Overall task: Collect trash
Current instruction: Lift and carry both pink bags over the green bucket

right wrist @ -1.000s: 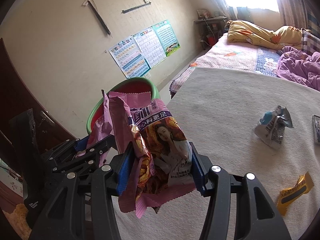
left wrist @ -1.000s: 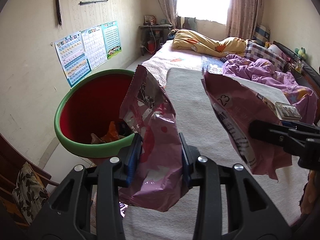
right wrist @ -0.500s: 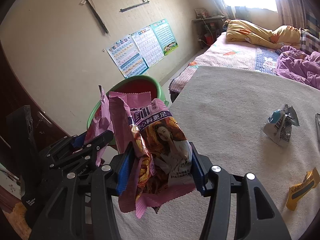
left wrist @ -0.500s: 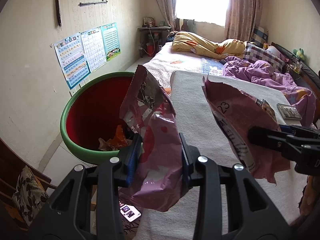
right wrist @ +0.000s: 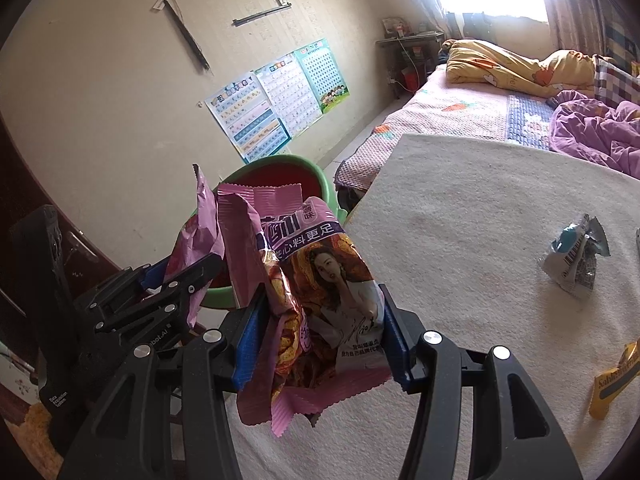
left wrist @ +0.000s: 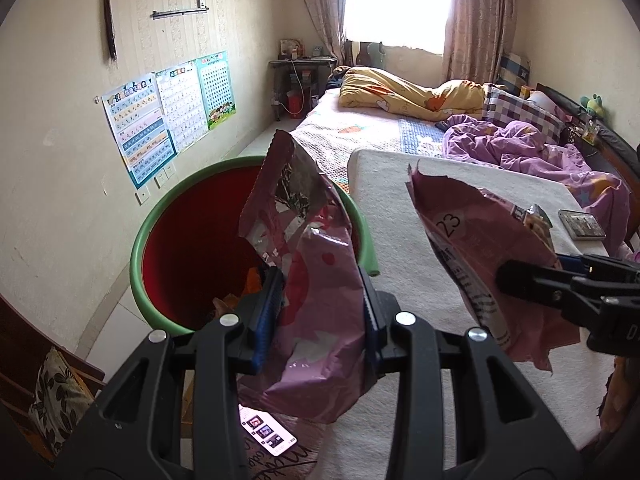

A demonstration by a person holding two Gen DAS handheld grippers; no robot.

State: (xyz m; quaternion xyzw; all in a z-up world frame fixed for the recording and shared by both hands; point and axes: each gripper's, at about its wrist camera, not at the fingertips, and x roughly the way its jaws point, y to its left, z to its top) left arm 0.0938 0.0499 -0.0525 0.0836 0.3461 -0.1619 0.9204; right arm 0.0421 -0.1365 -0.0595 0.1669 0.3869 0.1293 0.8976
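Note:
My left gripper (left wrist: 320, 316) is shut on a crumpled pink wrapper (left wrist: 308, 280), held by the near rim of the red bin with a green rim (left wrist: 138, 248); the gripper also shows in the right wrist view (right wrist: 188, 276). My right gripper (right wrist: 320, 332) is shut on a pink snack bag with a woman's picture (right wrist: 324, 300), over the table's left edge. That bag (left wrist: 480, 260) and gripper (left wrist: 560, 284) show at right in the left wrist view. A silver-blue wrapper (right wrist: 576, 256) and a yellow wrapper (right wrist: 612, 380) lie on the table.
The table has a cream cloth (right wrist: 460, 220). A bed with purple and yellow bedding (left wrist: 440, 128) lies behind it. A lit phone (left wrist: 268, 432) lies below the left gripper. A small flat box (left wrist: 580, 224) rests at the table's far right. Orange trash sits inside the bin.
Both grippers, still holding their wrappers, have moved left toward the bin; the bin has grown nearer in the left wrist view.

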